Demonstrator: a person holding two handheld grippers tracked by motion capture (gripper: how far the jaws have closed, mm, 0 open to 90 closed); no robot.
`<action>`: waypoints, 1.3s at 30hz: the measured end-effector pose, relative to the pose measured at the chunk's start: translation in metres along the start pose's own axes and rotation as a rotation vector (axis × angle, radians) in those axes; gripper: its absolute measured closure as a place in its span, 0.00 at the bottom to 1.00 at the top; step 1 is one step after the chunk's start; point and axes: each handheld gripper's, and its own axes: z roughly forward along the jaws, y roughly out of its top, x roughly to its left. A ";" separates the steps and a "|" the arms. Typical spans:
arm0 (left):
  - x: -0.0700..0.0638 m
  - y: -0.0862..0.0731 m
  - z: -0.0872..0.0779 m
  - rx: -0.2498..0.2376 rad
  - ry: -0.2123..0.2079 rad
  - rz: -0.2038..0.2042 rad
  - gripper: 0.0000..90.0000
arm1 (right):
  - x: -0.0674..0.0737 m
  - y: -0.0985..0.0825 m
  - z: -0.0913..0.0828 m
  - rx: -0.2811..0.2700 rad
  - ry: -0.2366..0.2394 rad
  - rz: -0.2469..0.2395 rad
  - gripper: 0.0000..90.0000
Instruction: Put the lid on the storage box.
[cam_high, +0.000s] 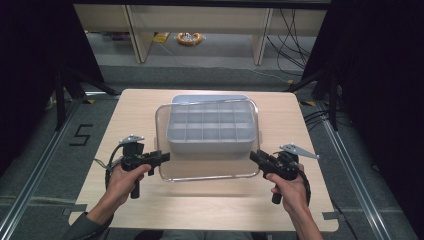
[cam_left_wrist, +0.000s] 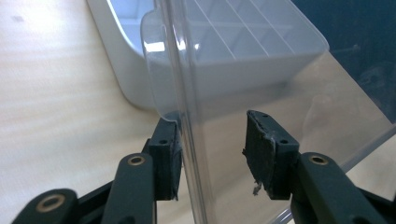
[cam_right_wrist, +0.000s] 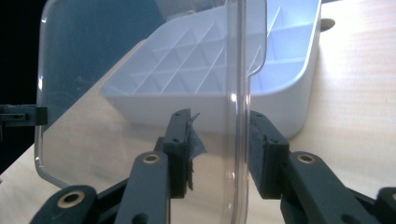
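A clear plastic lid (cam_high: 210, 169) hangs tilted over a pale grey compartment box (cam_high: 210, 97) that stands mid-table. My left gripper (cam_high: 165, 157) is shut on the lid's left rim and my right gripper (cam_high: 255, 156) on its right rim. In the left gripper view the lid's rim (cam_left_wrist: 187, 116) runs upright between the jaws of the left gripper (cam_left_wrist: 212, 154), with the box (cam_left_wrist: 126, 70) behind. The right gripper view shows the right gripper (cam_right_wrist: 224, 144) clamped over the lid's edge (cam_right_wrist: 236, 84), and the box (cam_right_wrist: 289, 93) sits beyond with its dividers visible.
The light wooden table (cam_high: 150, 210) has bare room in front of the box and on both sides. Its edges drop to grey floor with a "5" mark (cam_high: 80, 135). Tripod legs, cables and black curtains flank the table; shelf legs and a yellow coil (cam_high: 189, 38) lie beyond.
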 end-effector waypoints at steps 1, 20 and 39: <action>0.002 0.011 0.004 -0.004 0.005 -0.006 0.63 | -0.003 0.009 0.006 -0.015 -0.012 -0.022 0.72; 0.008 0.082 0.042 -0.048 0.075 -0.072 0.59 | -0.015 0.069 0.047 -0.031 -0.076 0.079 0.69; 0.021 0.101 0.083 -0.008 0.138 -0.136 0.58 | -0.048 0.080 0.091 -0.018 -0.151 0.107 0.67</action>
